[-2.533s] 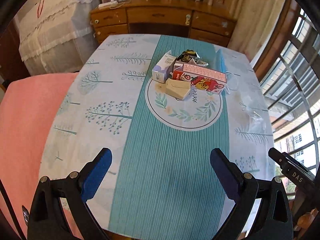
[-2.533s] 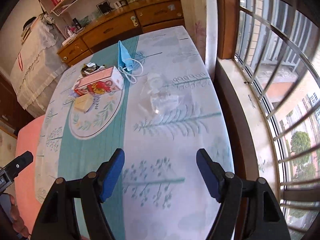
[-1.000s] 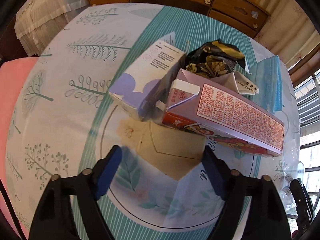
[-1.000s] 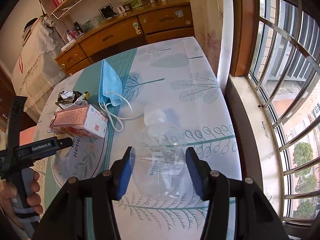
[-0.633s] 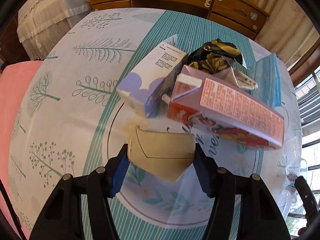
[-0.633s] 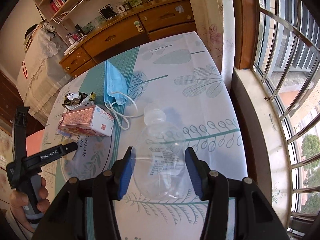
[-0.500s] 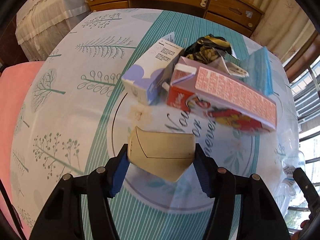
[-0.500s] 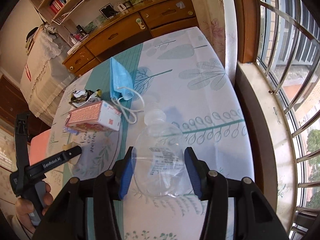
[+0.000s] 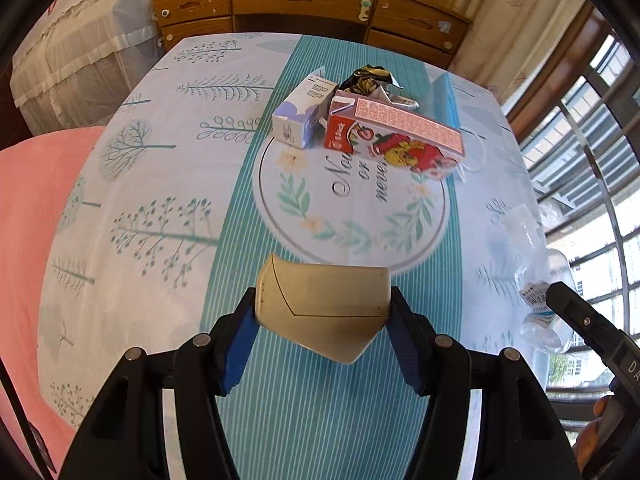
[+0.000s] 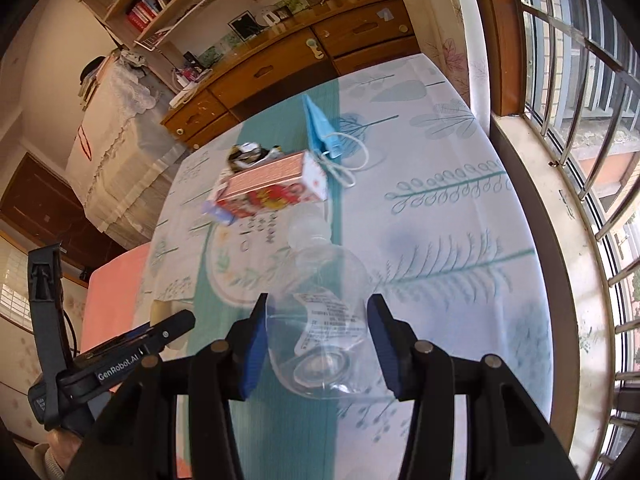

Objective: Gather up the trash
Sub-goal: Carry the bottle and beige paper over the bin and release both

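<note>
Risk: the beige carton (image 9: 323, 307) is held only at its side edges, so it could rotate or slip out if the carry is jerky. The left gripper (image 9: 322, 344) is partly closed, pinching this carton above the table (image 9: 132, 184). The clear plastic bottle (image 10: 320, 320) is thin and could buckle and pop free. The right gripper (image 10: 317, 344) is clamped on its lower body, also lifted.

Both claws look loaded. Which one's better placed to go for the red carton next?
Neither yet: the left claw is shut on the beige carton, the right claw on the bottle. After unloading, probably the left: the red carton lies straight ahead of it, but up and left of the right.
</note>
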Motion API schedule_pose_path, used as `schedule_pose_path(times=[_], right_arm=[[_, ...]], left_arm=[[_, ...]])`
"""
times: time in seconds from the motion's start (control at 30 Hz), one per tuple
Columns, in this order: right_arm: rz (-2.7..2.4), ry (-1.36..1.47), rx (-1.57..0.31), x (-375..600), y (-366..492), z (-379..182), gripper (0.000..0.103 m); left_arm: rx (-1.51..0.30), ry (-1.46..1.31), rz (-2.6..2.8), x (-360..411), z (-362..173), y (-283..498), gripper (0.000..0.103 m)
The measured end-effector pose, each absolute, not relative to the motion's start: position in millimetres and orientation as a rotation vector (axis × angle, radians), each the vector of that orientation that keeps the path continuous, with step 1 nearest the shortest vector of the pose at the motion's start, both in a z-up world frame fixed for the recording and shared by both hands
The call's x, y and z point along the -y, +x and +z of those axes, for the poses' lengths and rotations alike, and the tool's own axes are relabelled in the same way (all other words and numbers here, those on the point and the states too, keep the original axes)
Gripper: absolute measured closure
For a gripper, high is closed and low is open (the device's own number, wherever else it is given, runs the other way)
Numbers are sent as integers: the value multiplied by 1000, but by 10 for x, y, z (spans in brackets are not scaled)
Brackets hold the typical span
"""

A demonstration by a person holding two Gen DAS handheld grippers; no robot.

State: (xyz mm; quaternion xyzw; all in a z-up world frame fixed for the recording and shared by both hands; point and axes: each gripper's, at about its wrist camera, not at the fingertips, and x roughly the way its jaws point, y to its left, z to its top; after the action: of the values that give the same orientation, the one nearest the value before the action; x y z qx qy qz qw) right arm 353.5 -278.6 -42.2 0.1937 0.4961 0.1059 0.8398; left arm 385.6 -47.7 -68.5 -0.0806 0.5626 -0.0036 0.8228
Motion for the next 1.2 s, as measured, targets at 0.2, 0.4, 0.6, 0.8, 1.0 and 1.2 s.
schedule_pose_path(times=[0.2, 0.4, 0.6, 0.8, 1.0, 1.2], right_arm=[[162, 477, -982, 2474, 2724, -132, 55], [109, 528, -934, 2093, 1846, 44, 55], [90, 566, -953, 1780, 1144, 40, 55], [83, 603, -1041, 1646, 700, -132, 55], [45, 634, -1151, 1683, 416, -467, 55], [10, 660, -1253, 1800, 309, -1117, 55]], left_arm=[[-1181, -119, -122, 288, -431, 3109, 43], [-1163, -73, -240, 76, -248, 2370, 43], [-1147, -29, -316, -127, -133, 1701, 43], [-1191, -14, -358, -221, -219, 1204, 43], [-1261, -13, -379, -136, -505, 853, 43], [-1314, 8, -376, 44, -963, 593, 43]])
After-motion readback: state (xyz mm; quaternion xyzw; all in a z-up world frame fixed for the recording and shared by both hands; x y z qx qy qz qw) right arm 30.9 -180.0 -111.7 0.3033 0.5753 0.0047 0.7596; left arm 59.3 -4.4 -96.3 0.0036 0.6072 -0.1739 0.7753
